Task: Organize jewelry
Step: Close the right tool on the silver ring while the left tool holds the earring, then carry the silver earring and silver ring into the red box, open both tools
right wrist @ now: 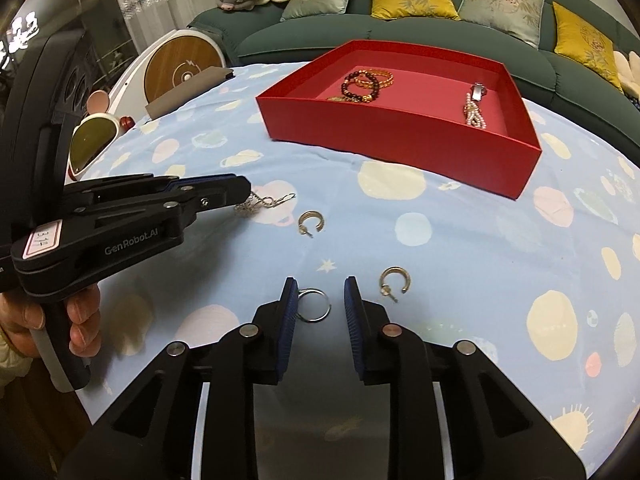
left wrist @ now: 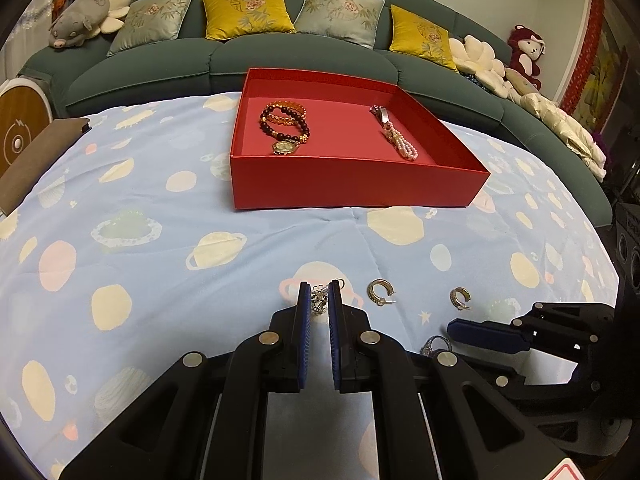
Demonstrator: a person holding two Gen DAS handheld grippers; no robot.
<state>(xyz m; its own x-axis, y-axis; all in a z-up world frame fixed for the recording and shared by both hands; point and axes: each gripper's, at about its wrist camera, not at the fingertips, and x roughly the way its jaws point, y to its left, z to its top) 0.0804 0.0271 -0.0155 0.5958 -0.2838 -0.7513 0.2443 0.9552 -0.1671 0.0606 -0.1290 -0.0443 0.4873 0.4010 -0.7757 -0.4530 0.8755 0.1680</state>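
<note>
A red box [left wrist: 352, 180] [right wrist: 404, 136] on the planet-print cloth holds a dark bead bracelet [left wrist: 285, 120], a gold bangle, a watch [left wrist: 285, 147] and a pink pearl piece [left wrist: 402, 142]. My left gripper [left wrist: 320, 294] [right wrist: 246, 194] is nearly shut around a silver flower earring [left wrist: 319, 299] [right wrist: 264, 203] lying on the cloth. Two hoop earrings [left wrist: 379, 291] [left wrist: 460, 298] lie to its right. My right gripper [right wrist: 320, 290] is open around a silver ring [right wrist: 314, 306], low over the cloth; a hoop earring [right wrist: 394, 280] lies just right of it.
A green sofa [left wrist: 280, 60] with cushions runs behind the table. A round wooden-faced device [right wrist: 182, 68] and a mirror [right wrist: 92, 140] sit off the table's left edge. A brown pad [left wrist: 40, 156] lies on the cloth at the left.
</note>
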